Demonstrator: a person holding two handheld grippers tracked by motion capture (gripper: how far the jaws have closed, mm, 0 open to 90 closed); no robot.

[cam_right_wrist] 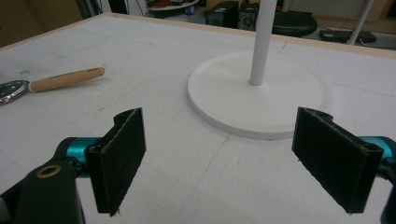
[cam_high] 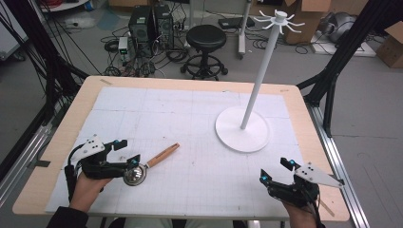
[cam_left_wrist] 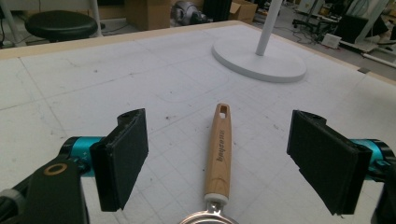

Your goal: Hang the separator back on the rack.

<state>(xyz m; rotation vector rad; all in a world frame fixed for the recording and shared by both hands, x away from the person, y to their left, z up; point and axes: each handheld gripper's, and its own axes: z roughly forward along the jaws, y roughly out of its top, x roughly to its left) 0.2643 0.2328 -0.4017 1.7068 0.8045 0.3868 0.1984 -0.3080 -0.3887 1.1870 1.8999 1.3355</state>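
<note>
While the ladle (cam_high: 151, 165) lies flat on the white mat (cam_high: 190, 123) at the near left of the table, its long axis is seen to run diagonally, with the steel bowl (cam_high: 135, 175) toward the person and the wooden handle (cam_high: 163, 155) pointing away and to the right, roughly toward the round base of the white hook stand (cam_high: 242, 129). The left gripper (cam_high: 124, 154) is held right at the bowl end, and in the left gripper view the handle (cam_left_wrist: 218, 154) is framed between the two black pads (cam_left_wrist: 122, 158), which stand wide apart and touch nothing; the handle runs straight ahead along the gripper's own line of sight, so it is not yet crossed by the pads' closing direction at any firm point. The right gripper (cam_high: 275, 170) is kept well apart at the near right, its jaws likewise spread and empty, with the stand base (cam_right_wrist: 261, 93) ahead of it and the ladle (cam_right_wrist: 51, 81) far off to its left. The left hand is therefore judged the nearer by far, and a grasp on the handle is judged to need only a short advance and a closing across its width.
</note>
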